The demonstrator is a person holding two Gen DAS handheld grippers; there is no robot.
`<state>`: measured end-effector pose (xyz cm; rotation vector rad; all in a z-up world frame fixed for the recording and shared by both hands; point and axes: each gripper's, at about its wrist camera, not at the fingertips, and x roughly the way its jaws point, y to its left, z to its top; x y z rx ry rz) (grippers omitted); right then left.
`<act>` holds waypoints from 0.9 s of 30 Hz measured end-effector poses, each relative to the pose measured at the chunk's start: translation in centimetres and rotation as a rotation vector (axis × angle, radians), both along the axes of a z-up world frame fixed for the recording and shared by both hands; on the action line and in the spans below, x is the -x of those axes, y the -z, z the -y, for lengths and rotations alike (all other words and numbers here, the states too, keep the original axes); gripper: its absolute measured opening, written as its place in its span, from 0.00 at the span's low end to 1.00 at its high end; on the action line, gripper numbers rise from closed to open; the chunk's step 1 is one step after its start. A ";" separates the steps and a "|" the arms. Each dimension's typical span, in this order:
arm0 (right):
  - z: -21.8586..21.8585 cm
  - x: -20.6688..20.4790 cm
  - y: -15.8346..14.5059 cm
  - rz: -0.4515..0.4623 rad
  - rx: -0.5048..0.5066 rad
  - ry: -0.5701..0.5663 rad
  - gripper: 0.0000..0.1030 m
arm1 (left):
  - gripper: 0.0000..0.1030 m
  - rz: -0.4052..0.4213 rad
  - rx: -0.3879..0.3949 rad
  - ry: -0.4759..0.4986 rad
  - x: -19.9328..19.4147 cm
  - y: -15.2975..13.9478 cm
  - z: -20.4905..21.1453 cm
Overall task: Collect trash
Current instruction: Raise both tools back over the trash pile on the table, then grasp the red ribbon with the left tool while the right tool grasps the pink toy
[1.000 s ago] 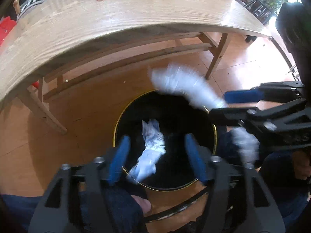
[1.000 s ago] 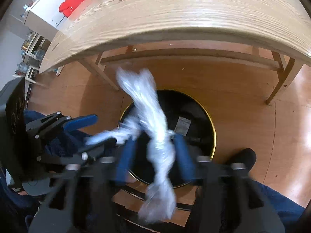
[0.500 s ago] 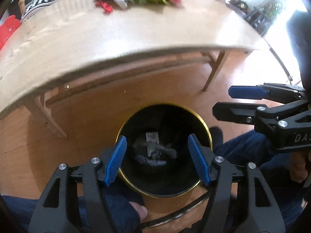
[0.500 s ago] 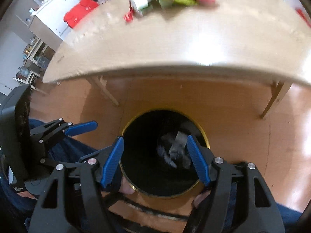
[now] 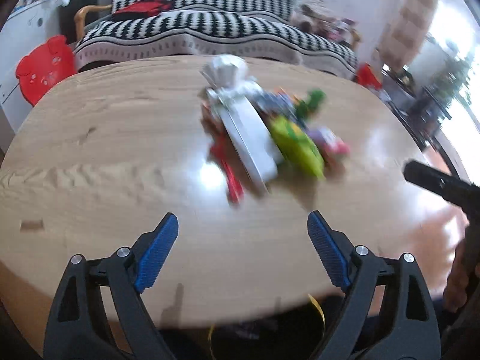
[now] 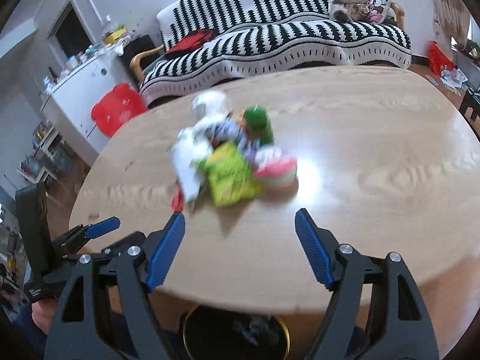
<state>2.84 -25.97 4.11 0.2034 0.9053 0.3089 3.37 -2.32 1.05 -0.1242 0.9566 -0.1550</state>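
A blurred heap of trash lies mid-table: a white flat packet (image 5: 249,138), a yellow-green bag (image 5: 297,147), a red wrapper (image 5: 231,177), a pink packet (image 6: 274,168), a green item (image 6: 258,121). The yellow-green bag also shows in the right wrist view (image 6: 229,177). My left gripper (image 5: 241,252) is open and empty above the table's near edge. My right gripper (image 6: 240,246) is open and empty, also short of the heap. The black bin with a gold rim (image 6: 285,334) sits on the floor under the near edge.
The oval wooden table (image 5: 105,150) fills both views. Behind it stands a black-and-white striped sofa (image 6: 285,45), a red stool (image 6: 117,111) and a white cabinet (image 6: 75,90). The left gripper shows at the right wrist view's left edge (image 6: 90,231).
The white plastic wads dropped into the bin and both grippers opened. Both grippers then rose from over the bin to above the tabletop, facing the trash heap.
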 end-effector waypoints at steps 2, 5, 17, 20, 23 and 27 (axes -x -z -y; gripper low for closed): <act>0.7 -2.9 0.9 -0.020 -0.001 0.023 0.73 | 0.83 -0.026 0.014 -0.042 -3.1 0.7 -0.4; 1.3 -5.9 3.0 -0.055 -0.017 0.042 0.73 | 0.83 -0.068 0.052 -0.093 -6.1 2.7 -1.4; 0.4 -7.2 5.9 -0.106 0.088 0.004 0.72 | 0.83 -0.123 -0.026 -0.084 -6.3 5.6 -2.3; 0.1 -7.9 6.9 -0.130 0.101 0.005 0.71 | 0.83 -0.117 -0.060 -0.057 -6.5 5.9 -1.2; -0.4 -8.8 7.7 -0.144 0.109 -0.002 0.71 | 0.83 -0.103 -0.102 -0.050 -6.8 6.1 -0.6; -1.0 -10.1 8.6 -0.162 0.086 -0.015 0.71 | 0.75 -0.075 -0.136 -0.043 -7.1 6.2 -0.2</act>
